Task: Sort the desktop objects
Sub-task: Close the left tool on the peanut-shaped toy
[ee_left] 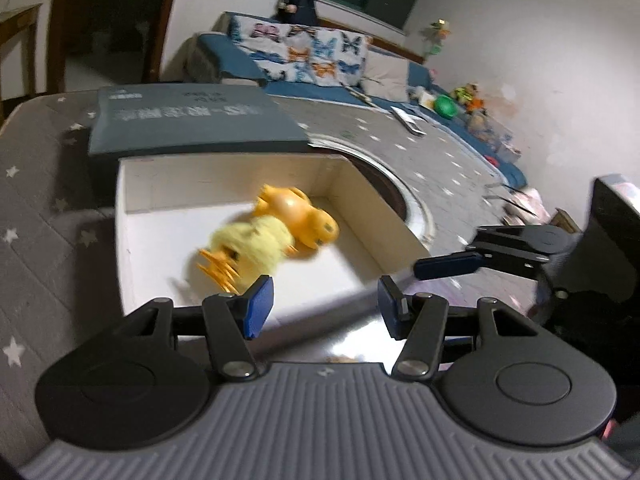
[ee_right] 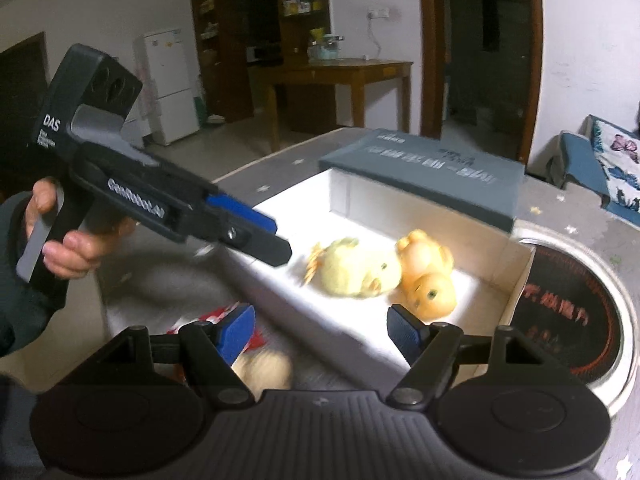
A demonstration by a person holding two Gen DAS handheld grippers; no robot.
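Right wrist view, read left to right. The person's hand (ee_right: pixel 60 240) holds the left gripper (ee_right: pixel 264 246) out over the box's near-left corner. From this side I cannot tell how its fingers stand; in the left wrist view they are spread, with nothing between them (ee_left: pixel 324 304).

Below it, outside the box (ee_right: pixel 344 344), a pale fluffy toy (ee_right: pixel 264 368) lies on the table just beside some red-and-white packaging (ee_right: pixel 216 316). Both are blurred. The right gripper (ee_right: pixel 320 332) hangs over this spot, jaws spread and empty, one pad above the toy, the other above the box's near wall.

Inside the box: a yellow chick (ee_right: pixel 356 268) on its side, touching an orange doll (ee_right: pixel 428 276) to its right. The box lid (ee_right: pixel 424 172) leans at the far edge. A round cooker plate (ee_right: pixel 568 320) is set into the table on the right.

Judgement: two toys are sorted; at least the pale one is not.

Risks:
- The right gripper straddles the box wall. Closing here could nip the cardboard and not the toy.
- The packaging sits close to the toy; a low grasp may catch both.
- Soft fluff compresses, so a shallow pinch may slip during the lift.
- The two grippers are near each other over the same corner, so contact is possible if both move in.
- Frames are motion-blurred; fast motion makes aim worse.
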